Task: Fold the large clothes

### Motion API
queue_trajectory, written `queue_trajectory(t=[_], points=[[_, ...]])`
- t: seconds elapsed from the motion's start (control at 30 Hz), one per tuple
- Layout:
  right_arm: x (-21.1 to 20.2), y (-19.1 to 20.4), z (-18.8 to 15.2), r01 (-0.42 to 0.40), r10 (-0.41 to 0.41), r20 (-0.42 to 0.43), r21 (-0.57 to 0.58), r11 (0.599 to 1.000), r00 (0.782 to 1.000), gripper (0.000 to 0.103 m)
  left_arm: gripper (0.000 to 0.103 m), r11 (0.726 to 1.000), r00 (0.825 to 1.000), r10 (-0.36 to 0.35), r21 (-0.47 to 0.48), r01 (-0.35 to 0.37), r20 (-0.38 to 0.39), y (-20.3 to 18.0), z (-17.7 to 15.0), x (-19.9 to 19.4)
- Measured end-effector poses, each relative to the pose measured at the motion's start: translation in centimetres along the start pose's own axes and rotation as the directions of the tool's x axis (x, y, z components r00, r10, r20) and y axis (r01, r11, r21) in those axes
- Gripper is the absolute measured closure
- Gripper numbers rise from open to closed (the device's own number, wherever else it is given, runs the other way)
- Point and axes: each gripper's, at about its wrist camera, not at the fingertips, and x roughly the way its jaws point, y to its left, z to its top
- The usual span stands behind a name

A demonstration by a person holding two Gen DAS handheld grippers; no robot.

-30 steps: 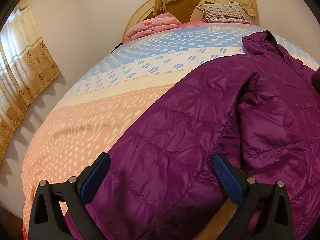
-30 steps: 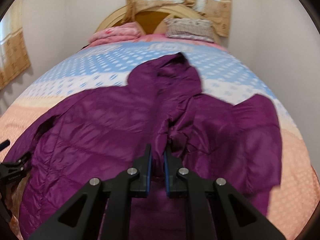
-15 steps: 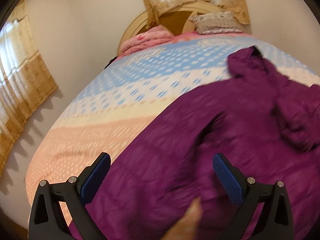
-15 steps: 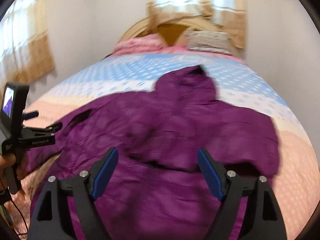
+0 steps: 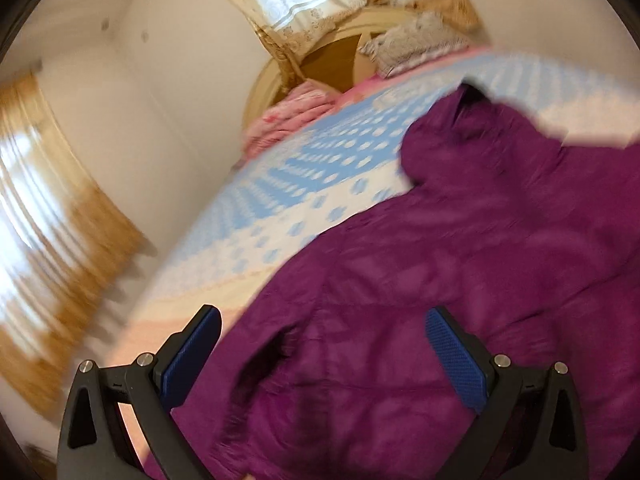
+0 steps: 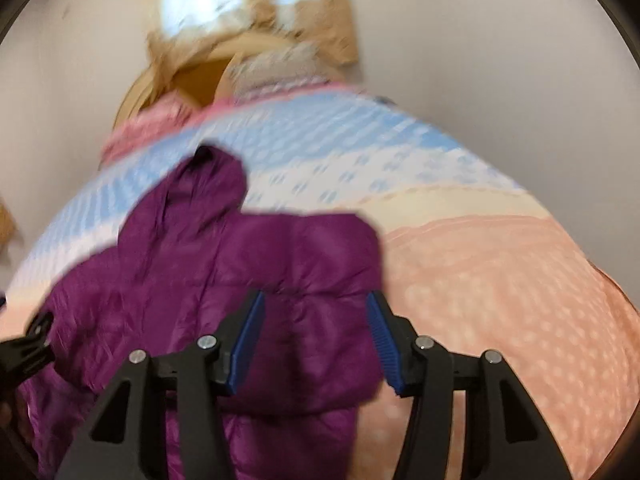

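A purple quilted hooded jacket [image 5: 460, 248] lies spread on the bed, hood toward the headboard. It also shows in the right wrist view [image 6: 248, 264], with one sleeve folded across its front. My left gripper [image 5: 324, 356] is open and empty above the jacket's left side, near the armpit. My right gripper [image 6: 316, 336] is open and empty above the jacket's right part, by the folded sleeve's edge. Both views are blurred by motion.
The bed [image 6: 500, 280] has a blue, cream and peach dotted cover. A pink folded blanket [image 5: 292, 116] and a grey pillow [image 5: 416, 44] lie at the wooden headboard [image 5: 332, 60]. Curtains [image 5: 52, 240] hang at the left wall. The left gripper's body shows at the right wrist view's left edge [image 6: 28, 348].
My right gripper has opened and let go of the jacket fabric it pinched, and has swung right. My left gripper stayed open and has tilted and moved over the jacket.
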Motion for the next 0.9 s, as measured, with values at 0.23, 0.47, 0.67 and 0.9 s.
queue_trajectory(t=[0.23, 0.47, 0.67, 0.9], points=[[3.9, 2.9, -2.5, 0.028, -0.049, -0.119, -0.172, 0.985, 0.992, 0.045, 0.001, 0.999, 0.993, -0.012, -0.051, 0.006, -0.12, 3.4, -3.3, 5.2], [0.0, 3.7, -1.0, 0.062, -0.069, -0.036, -0.164, 0.984, 0.997, 0.047, 0.001, 0.976, 0.996, -0.082, -0.206, 0.073, -0.035, 6.1, -1.8, 2.4], [1.6, 7.0, 0.0, -0.025, 0.019, -0.04, -0.144, 0.989, 0.999, 0.038, 0.001, 0.983, 0.994, -0.11, -0.153, 0.105, -0.022, 3.0, 0.0, 2.2], [6.0, 8.9, -3.0, -0.006, -0.015, -0.128, -0.163, 0.987, 0.992, 0.037, 0.001, 0.988, 0.987, -0.113, -0.12, 0.099, -0.114, 0.6, -2.2, 5.1]])
